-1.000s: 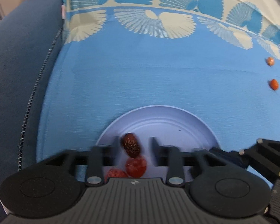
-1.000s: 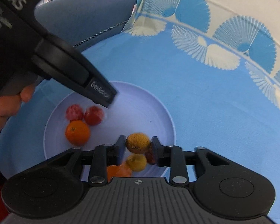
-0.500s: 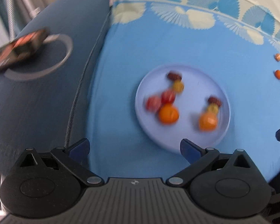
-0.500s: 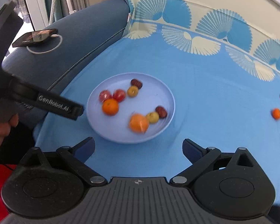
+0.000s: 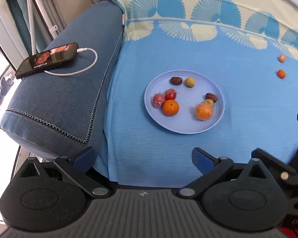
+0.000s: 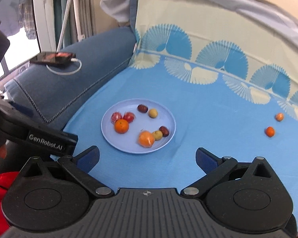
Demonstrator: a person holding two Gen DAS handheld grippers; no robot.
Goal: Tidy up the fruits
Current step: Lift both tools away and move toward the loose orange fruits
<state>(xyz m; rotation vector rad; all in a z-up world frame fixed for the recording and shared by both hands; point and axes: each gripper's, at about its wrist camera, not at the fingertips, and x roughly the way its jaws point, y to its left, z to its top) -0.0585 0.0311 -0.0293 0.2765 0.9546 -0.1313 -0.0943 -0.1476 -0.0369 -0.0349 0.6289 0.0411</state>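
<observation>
1. Left hand-held gripper (image 5: 142,156): jaws spread wide, nothing between the blue pads, hanging above the near edge of the blue cloth.
2. Right hand-held gripper (image 6: 147,156): jaws also spread wide and empty, clear of the plate. Its fingertip shows at the right edge of the left wrist view; the left unit's black body crosses the left side of the right wrist view, with part of a hand on its handle.
3. Round pale-blue plastic plate (image 5: 188,128) lies flat on the blue fan-patterned cloth (image 5: 208,49) covering the sofa seat, ahead of both grippers and well apart from them.
4. Fruit on plate, left cluster: orange mandarin (image 5: 170,107) touching two red fruits in clear wrap (image 5: 164,97).
5. Far side of the plate: dark red-brown date (image 5: 176,80) just beside a small yellow-green round fruit (image 5: 190,82).
6. Right cluster: wrapped orange mandarin (image 5: 203,111), second small yellow-green fruit (image 5: 209,102) and second dark date (image 5: 211,97), all touching in a row.
7. Off the plate: two small orange fruits (image 6: 270,131) on the cloth, far to the right, near each other.
8. Dark blue fabric sofa armrest (image 5: 65,99) left of the cloth carries a black smartphone (image 5: 47,59) with a white charging cable (image 5: 85,67) plugged in.
</observation>
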